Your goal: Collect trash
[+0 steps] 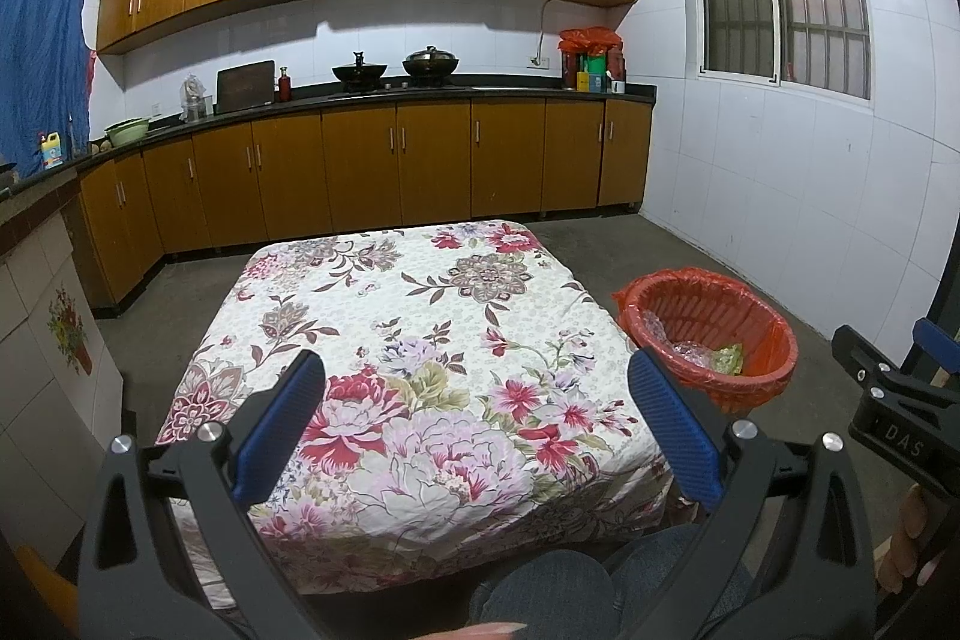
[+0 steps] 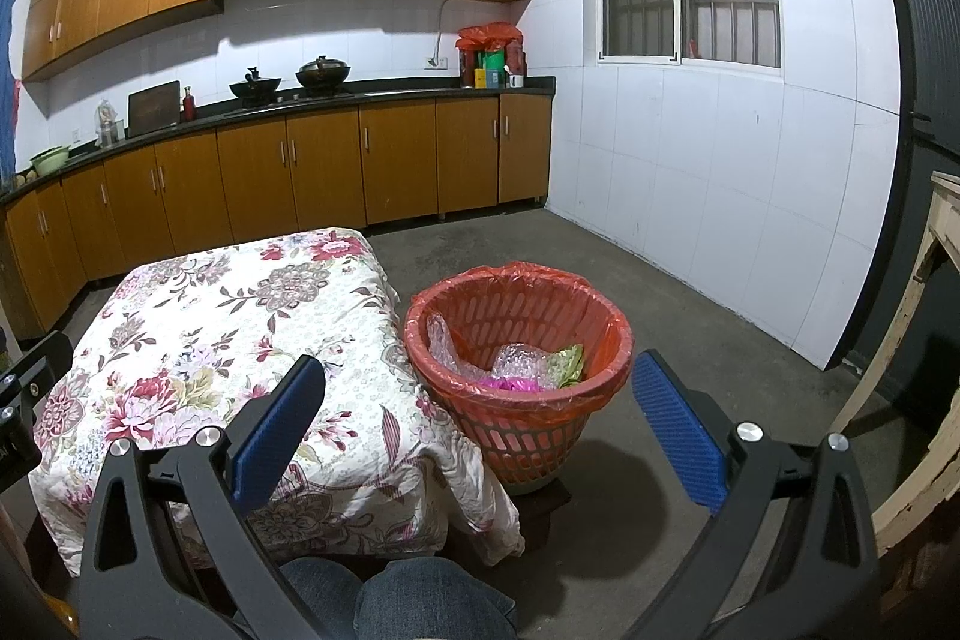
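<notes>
A red basket bin (image 2: 519, 415) lined with a red bag stands on the floor right of a low table under a floral cloth (image 2: 198, 340). In the bin lie bubble wrap (image 2: 516, 361), a green wrapper (image 2: 570, 361) and something pink (image 2: 510, 385). The bin also shows in the left wrist view (image 1: 711, 337). My left gripper (image 1: 477, 382) is open and empty above the near part of the floral cloth (image 1: 420, 340). My right gripper (image 2: 477, 382) is open and empty, held above the bin's near side. No loose trash shows on the cloth.
Brown kitchen cabinets (image 1: 396, 166) with a dark counter, two woks and bottles run along the back wall. A white tiled wall (image 2: 720, 196) with a barred window is on the right. A pale wooden frame (image 2: 924, 340) stands at far right. My knees (image 2: 396, 601) are below.
</notes>
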A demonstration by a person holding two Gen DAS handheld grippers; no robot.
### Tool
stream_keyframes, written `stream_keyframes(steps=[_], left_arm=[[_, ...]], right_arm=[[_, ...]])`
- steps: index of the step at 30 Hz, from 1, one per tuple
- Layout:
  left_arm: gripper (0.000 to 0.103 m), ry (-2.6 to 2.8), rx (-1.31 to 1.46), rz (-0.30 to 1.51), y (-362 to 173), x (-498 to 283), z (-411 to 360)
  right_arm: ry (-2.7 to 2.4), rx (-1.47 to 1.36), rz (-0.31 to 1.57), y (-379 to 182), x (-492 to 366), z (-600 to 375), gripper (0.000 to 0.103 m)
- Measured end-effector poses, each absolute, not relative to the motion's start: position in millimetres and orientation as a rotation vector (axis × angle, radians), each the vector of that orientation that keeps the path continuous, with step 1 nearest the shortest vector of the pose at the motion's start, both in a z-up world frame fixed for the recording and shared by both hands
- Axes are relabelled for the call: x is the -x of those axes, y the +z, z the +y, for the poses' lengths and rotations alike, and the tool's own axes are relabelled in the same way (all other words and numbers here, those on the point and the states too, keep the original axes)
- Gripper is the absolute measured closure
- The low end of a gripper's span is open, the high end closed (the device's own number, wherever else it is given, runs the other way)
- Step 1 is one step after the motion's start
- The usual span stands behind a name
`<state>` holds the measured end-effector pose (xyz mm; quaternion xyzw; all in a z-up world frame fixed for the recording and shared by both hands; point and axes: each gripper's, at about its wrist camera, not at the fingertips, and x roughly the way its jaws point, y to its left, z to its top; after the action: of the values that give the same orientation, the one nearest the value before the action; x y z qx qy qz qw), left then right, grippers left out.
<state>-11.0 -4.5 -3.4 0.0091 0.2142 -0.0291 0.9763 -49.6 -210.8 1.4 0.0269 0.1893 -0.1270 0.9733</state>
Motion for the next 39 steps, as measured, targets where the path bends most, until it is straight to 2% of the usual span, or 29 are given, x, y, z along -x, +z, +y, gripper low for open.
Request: stream_keyframes(steps=[39], left_arm=[[0.004, -0.059, -0.020, 0.435, -4.4, 11.3, -5.7]], right_arm=[[-0.258, -0.058, 0.383, 1.2, 50.3, -211.3, 0.002]])
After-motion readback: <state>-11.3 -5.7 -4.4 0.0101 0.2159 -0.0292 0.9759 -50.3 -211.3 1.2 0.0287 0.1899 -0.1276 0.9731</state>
